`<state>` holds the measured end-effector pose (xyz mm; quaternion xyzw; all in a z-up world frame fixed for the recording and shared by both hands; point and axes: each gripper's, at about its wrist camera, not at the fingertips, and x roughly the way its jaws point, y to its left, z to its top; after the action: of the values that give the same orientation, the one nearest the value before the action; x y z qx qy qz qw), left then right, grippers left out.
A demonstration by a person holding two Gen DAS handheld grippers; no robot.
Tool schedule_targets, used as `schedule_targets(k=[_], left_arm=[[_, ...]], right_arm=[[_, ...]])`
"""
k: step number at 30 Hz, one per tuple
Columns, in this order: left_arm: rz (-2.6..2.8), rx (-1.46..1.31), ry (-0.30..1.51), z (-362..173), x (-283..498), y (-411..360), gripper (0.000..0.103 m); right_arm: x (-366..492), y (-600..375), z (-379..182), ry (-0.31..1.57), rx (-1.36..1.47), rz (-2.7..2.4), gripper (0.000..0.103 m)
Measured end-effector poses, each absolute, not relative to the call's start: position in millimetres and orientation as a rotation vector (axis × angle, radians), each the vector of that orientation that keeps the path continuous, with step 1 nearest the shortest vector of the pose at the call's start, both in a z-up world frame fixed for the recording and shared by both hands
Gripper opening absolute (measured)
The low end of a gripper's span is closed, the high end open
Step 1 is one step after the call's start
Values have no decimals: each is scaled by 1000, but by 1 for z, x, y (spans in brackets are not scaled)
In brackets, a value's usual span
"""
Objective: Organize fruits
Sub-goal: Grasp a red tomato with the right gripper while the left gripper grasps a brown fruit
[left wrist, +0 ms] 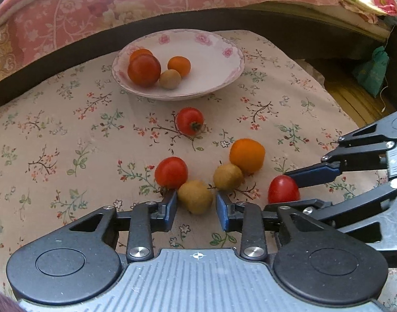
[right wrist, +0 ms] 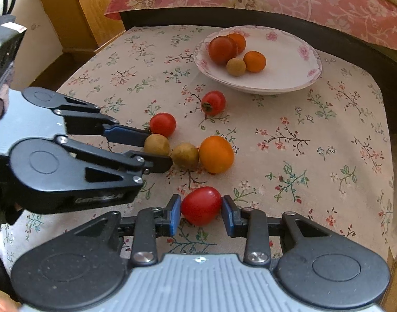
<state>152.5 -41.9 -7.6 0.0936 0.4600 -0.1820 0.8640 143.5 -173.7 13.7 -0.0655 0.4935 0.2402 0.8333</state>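
- Left gripper (left wrist: 196, 209): I hold it low over the cloth (left wrist: 68, 135), jaws part open around a brown fruit (left wrist: 195, 196). Neither pad seems to press it yet; the fruit sits between the fingertips.
- Just beyond its left finger (left wrist: 169, 205) lies a tomato (left wrist: 171, 172); just beyond its right finger, a second brown fruit (left wrist: 227, 176) touching an orange fruit (left wrist: 247, 155). Further ahead, one stemmed tomato (left wrist: 190, 121), then the plate (left wrist: 224, 78), already holding four fruits.
- Right gripper (right wrist: 201, 213): jaws narrow about a red tomato (right wrist: 201, 205), pads (right wrist: 175, 214) at or near its sides; I cannot tell whether it is firmly gripped.
- Handling, as I judge: the tomato is light, smooth and soft-skinned, so I would take it across its widest part with gentle pressure. The brown fruit looks firmer and matte, less likely to slip; a hold across its middle suits it.
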Motion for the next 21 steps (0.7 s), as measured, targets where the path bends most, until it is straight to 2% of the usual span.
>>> schedule_targets(k=[3, 21], left_arm=[[-384, 216, 955, -8, 151, -44, 37], [-399, 233, 998, 0, 120, -38, 37]], right_arm=[[143, -175, 14, 1045, -141, 509, 36], [134, -166, 14, 1043, -218, 565, 36]])
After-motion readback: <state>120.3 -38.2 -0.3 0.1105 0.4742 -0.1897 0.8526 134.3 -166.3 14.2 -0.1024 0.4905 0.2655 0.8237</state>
